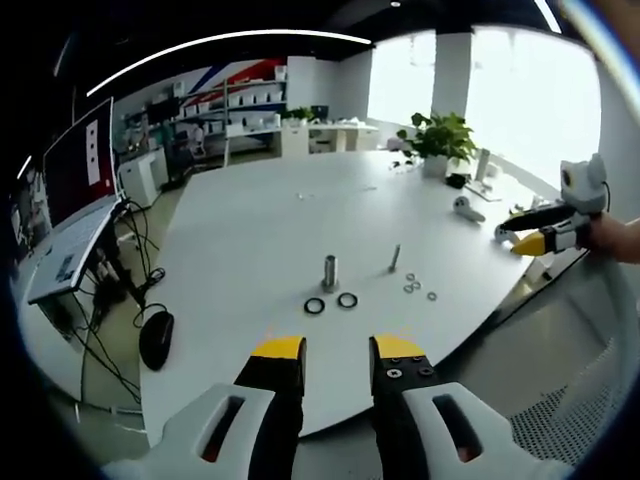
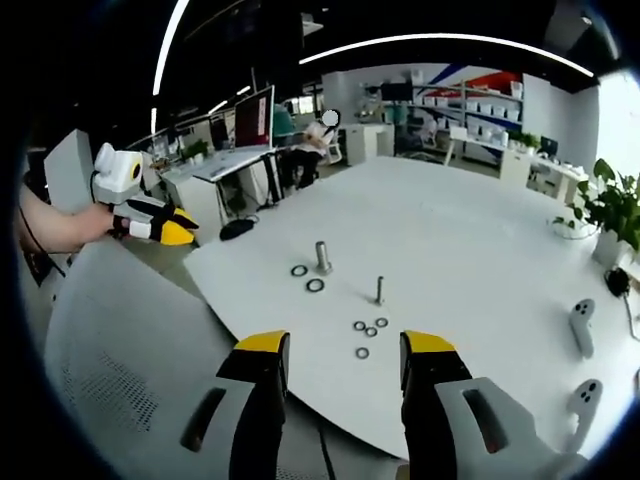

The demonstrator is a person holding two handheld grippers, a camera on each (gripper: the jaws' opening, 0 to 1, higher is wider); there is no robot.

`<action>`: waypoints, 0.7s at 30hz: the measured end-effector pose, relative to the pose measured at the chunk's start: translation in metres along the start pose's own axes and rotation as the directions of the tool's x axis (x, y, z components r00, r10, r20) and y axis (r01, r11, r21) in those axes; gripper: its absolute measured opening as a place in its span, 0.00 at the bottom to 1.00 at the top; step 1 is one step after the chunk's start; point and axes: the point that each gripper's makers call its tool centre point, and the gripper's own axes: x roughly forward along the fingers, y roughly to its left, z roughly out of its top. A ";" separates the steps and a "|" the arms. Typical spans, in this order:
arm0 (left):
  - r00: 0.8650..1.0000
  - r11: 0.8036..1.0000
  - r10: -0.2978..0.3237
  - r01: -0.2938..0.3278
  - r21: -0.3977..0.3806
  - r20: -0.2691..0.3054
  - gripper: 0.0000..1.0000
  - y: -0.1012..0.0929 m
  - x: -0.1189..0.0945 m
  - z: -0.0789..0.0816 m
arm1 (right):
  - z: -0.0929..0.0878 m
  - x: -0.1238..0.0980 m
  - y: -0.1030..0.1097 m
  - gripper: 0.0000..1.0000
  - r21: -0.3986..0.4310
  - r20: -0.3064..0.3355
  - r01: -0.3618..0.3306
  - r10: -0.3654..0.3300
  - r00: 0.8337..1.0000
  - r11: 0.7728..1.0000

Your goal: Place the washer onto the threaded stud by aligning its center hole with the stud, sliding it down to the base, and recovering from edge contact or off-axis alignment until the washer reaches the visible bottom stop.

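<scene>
Left gripper held back off the near edge of the white table, yellow-tipped black jaws apart with nothing between them. Right gripper likewise short of the table edge, jaws spread wide and empty; seen also from the left gripper view at 3 o'clock, in a hand. Just beyond the left jaws, at 12 o'clock, two dark flat rings lying side by side on the tabletop, and right behind them one short, thick metal cylinder standing upright. Toward 1 o'clock from those, one thin threaded stud upright and bare, with no washer on it. Just beside its foot, four small silvery washers lying flat in a loose cluster, none touching the stud. In the right gripper view the same set ahead at 12 o'clock: stud in the middle, washers nearer the jaws, cylinder and rings off at 11 o'clock. At 4 o'clock in that view, two white handheld controllers on the smooth matte tabletop. One potted green plant at the far edge, at 1 o'clock in the left gripper view.
</scene>
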 end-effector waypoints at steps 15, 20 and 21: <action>1.000 1.000 -0.009 0.009 -0.011 -0.010 0.23 -0.001 0.001 -0.003 | -0.003 0.001 0.002 0.46 -0.009 -0.013 -0.005 0.005 1.000 1.000; 1.000 1.000 -0.009 0.009 -0.021 -0.009 0.23 0.000 0.001 -0.003 | -0.003 0.001 0.003 0.46 -0.010 -0.019 -0.008 0.008 1.000 1.000; 1.000 1.000 -0.011 0.010 -0.020 -0.010 0.23 0.000 0.001 -0.003 | -0.003 0.001 0.002 0.46 -0.010 -0.018 -0.005 0.005 1.000 1.000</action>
